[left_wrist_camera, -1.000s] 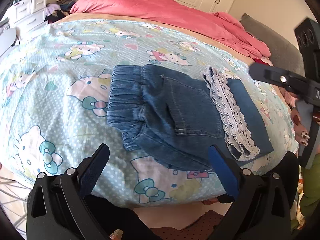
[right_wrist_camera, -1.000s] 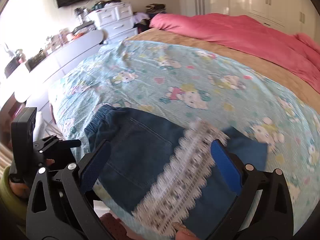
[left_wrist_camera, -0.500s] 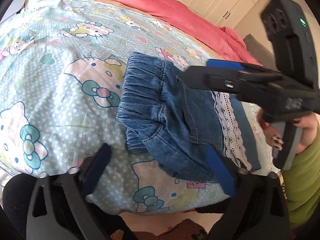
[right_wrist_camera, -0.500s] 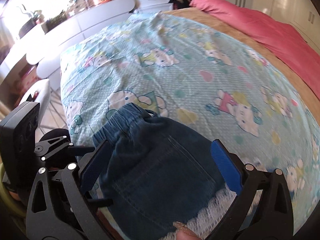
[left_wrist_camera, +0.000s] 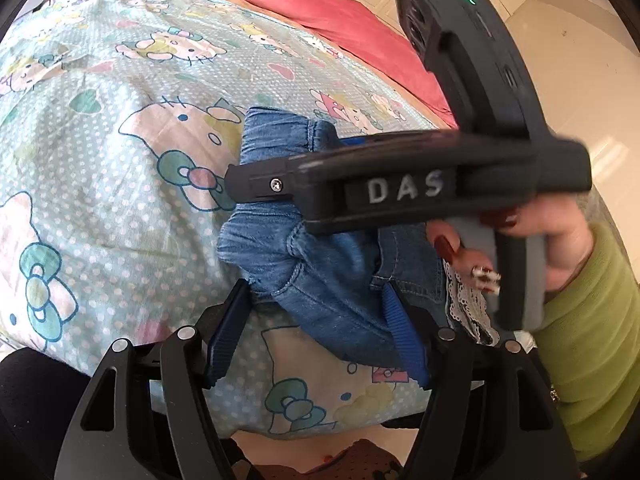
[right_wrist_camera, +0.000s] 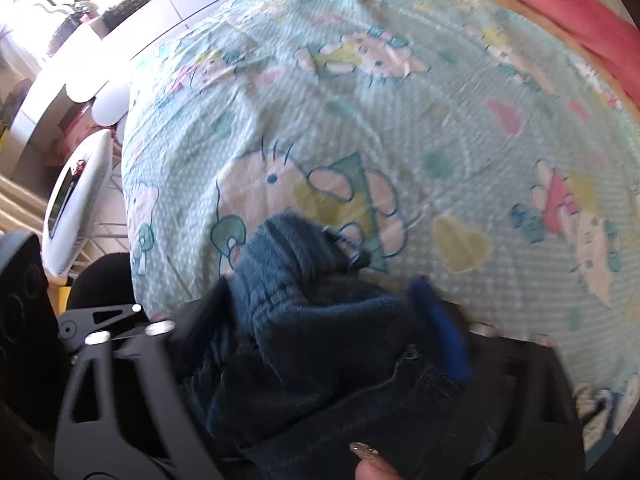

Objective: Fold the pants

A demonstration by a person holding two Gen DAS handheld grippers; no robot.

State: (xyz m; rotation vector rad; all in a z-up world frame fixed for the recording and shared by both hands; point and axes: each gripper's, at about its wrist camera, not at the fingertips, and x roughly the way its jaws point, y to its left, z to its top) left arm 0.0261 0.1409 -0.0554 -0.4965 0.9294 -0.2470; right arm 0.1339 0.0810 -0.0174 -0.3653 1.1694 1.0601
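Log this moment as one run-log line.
left tool: open, straddling denim pants edge | right tool: open, over waistband | surface: Hello Kitty bedsheet

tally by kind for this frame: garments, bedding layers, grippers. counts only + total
Garments: 1, the denim pants with a lace hem.
Bedding layers: 2, the cartoon-print sheet and the pink blanket.
Grippers: 2, the left gripper and the right gripper, both with fingers around the pants.
Total: 5
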